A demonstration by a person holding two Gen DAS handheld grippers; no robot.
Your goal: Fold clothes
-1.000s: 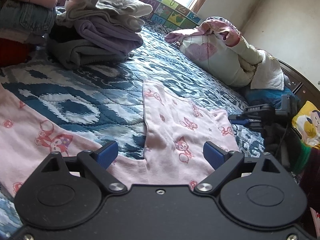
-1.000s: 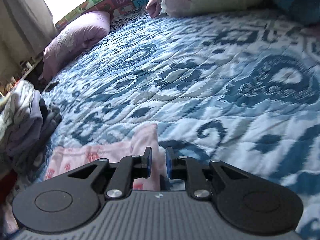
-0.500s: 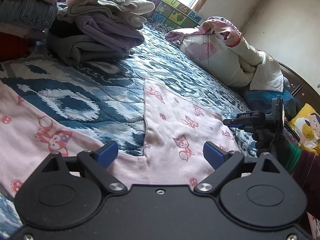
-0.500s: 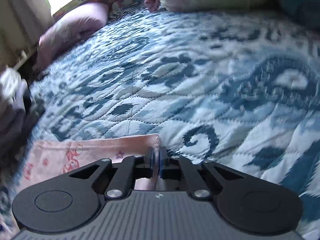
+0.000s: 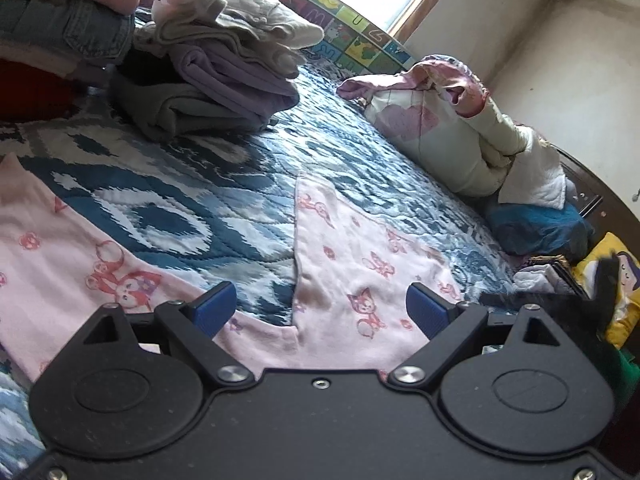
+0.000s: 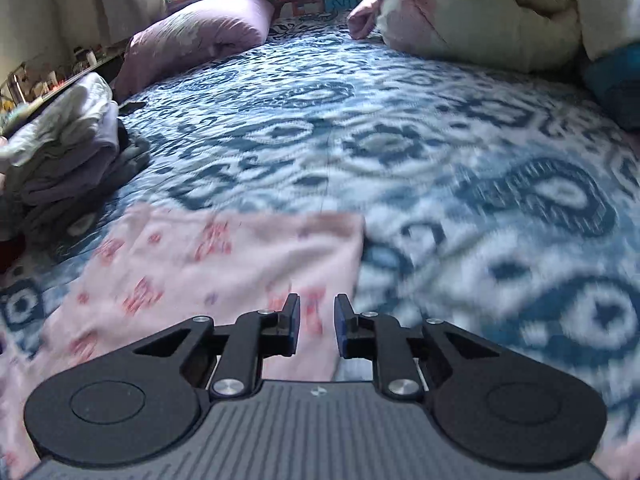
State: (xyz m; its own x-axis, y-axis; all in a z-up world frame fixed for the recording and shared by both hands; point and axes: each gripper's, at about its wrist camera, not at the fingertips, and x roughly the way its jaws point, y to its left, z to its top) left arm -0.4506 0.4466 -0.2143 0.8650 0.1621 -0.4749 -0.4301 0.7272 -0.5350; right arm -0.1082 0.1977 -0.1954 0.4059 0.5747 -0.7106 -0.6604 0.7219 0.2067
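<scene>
Hovering over pink garment [image 5: 352, 280] | left gripper [image 5: 322, 312] wide | right gripper [image 6: 317, 322] parted

Pale pink garment [image 5: 352, 280] printed with small red-pink cartoon animals and bows, lying on a bedspread [image 5: 192, 216] quilted in dark blue, teal and white ornamental motifs. Beyond the garment, a folded stack [image 5: 216, 76]: cream on top, lilac in the middle, grey beneath. Left of that stack, faded blue denim [image 5: 68, 28] under pink cloth. Far side of the bedspread: a cream bundle [image 5: 452, 132] with pink patches, a mauve pillow [image 6: 200, 36], and a border [image 5: 352, 28] of multicoloured letter tiles. Both grippers black; left gripper [image 5: 320, 312] and right gripper [image 6: 316, 324] carry blue fingertip pads.
</scene>
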